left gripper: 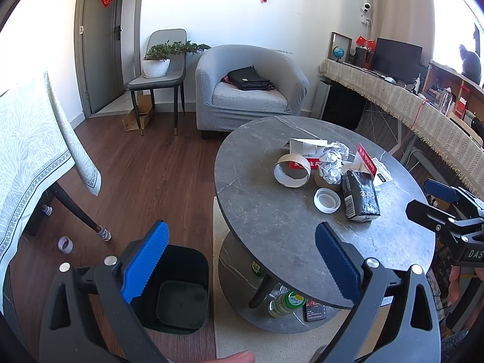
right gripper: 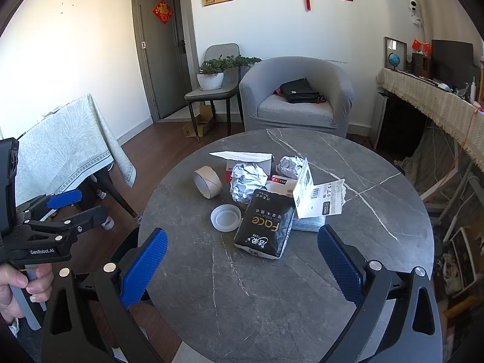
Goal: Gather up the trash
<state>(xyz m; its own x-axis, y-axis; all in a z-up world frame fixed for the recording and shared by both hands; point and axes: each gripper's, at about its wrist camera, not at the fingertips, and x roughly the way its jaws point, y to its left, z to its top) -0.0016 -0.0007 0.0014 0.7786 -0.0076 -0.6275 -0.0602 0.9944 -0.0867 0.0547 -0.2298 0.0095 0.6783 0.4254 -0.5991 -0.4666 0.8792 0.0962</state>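
Right, both my grippers are up above the round table [right gripper: 302, 287] with nothing in them: the left gripper [left gripper: 242, 267] has its blue pads spread wide apart, and the right gripper [right gripper: 242, 267] is just as wide, empty too. The trash sits bunched in the middle of the tabletop: a black tissue pack [right gripper: 264, 227] nearest me, a white plastic lid [right gripper: 225, 217] just beside it, a cardboard tape core [right gripper: 208, 181] further left, two crumpled paper balls [right gripper: 248, 181] behind, and folded packaging cards [right gripper: 317, 196] leaning against the heap. The black bin [left gripper: 178, 290] is down on the floor to my left, beside the table edge, looking empty.

Here's what worries me. Everything touches or overlaps, so closing on the tissue pack could shove the lid off sideways or tip the leaning cards over. The lid lies flat and low; my pads may scrape stone and skate it away rather than pinch it. The tape core lies on its side and could roll toward the rim if nudged. The paper balls are light, so a loose pinch may drop them short of the bin. And with both grippers near each other, I could knock one against the other reaching in.
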